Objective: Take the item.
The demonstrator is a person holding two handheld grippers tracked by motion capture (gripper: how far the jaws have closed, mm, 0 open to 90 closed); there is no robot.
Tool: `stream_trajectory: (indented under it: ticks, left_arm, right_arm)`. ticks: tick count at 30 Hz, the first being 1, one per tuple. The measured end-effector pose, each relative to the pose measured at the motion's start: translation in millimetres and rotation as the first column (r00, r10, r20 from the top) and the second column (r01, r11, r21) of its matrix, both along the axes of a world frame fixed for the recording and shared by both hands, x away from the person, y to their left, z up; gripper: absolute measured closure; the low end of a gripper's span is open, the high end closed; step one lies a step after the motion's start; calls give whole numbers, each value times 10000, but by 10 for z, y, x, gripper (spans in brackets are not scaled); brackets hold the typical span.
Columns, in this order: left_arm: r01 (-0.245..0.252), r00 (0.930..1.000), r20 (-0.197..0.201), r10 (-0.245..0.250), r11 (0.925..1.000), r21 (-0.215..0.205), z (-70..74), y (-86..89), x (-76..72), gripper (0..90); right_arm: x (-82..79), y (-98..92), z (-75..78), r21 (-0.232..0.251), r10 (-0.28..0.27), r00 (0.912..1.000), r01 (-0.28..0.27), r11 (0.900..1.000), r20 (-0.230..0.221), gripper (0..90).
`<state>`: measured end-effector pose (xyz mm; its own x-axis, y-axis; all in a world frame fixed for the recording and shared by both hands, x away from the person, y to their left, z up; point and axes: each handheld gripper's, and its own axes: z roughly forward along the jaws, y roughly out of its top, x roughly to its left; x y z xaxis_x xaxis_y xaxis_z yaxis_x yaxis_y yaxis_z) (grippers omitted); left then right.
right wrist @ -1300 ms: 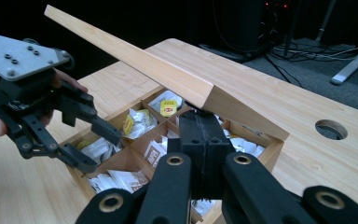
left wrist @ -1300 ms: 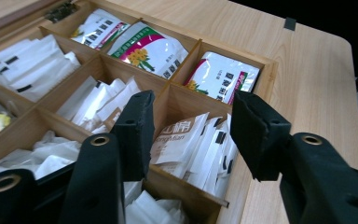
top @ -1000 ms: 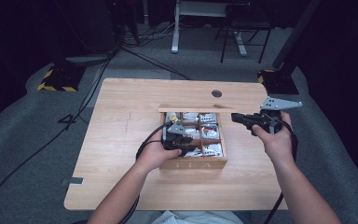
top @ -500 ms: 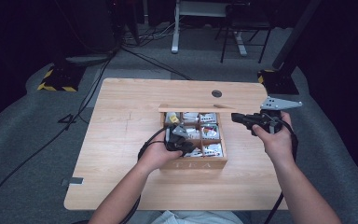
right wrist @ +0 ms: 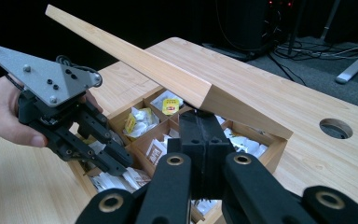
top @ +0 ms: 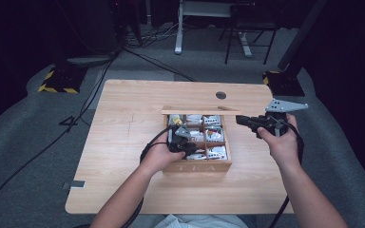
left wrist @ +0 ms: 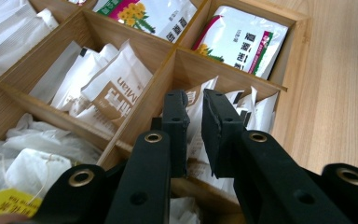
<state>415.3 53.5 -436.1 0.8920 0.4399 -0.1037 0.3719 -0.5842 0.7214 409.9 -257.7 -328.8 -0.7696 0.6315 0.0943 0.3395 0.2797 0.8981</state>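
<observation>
High view, from the left: the left claw (top: 178, 134) points down into the wooden tea box (top: 197, 166) near the middle of the bench (top: 123, 142), over the box's left-hand compartments. In the left gripper view its jaws have just been closing and now stand a narrow gap apart around the top edges of white tea sachets (left wrist: 193, 119) standing in one compartment; whether the pads already press the paper I cannot tell, though a sachet edge does sit between them. Further right, the right claw (right wrist: 200, 122) is fully closed, its tips tucked under the raised lid (right wrist: 168, 77) and propping it open above the box.

To do this pick well, the left jaws should pinch one sachet by its upper edge, not a bundle, and lift straight up so the divider walls do not snag it. The right hand should keep steady: if the lid drops, it lands on the left claw
</observation>
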Motion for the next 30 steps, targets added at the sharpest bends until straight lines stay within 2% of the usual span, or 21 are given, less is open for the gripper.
stream_trajectory:
  ticks: [5,13,17,22,30]
  left_arm:
    - [24,10000,-81,-25,9999,-167,10,10,1,790]
    - [17,10000,-15,-17,9999,122,-30,-21,2,786]
    - [-116,9998,182,112,9997,222,-34,-28,13,789]
    - [149,9998,115,-151,9998,147,0,-35,-12,783]
    - [159,9996,230,-169,9990,417,-2,-75,-19,782]
  right_arm:
    - [-1,1,-2,-26,4,10000,-4,10000,-13,900]
    - [-1,2,-6,-33,13,10000,-13,10000,-19,900]
    - [0,0,-11,22,41,10000,-41,10000,-20,900]
    - [-3,-4,-17,17,69,10000,-69,10000,-45,900]
    - [-5,-1,-21,18,50,10000,-49,10000,-42,900]
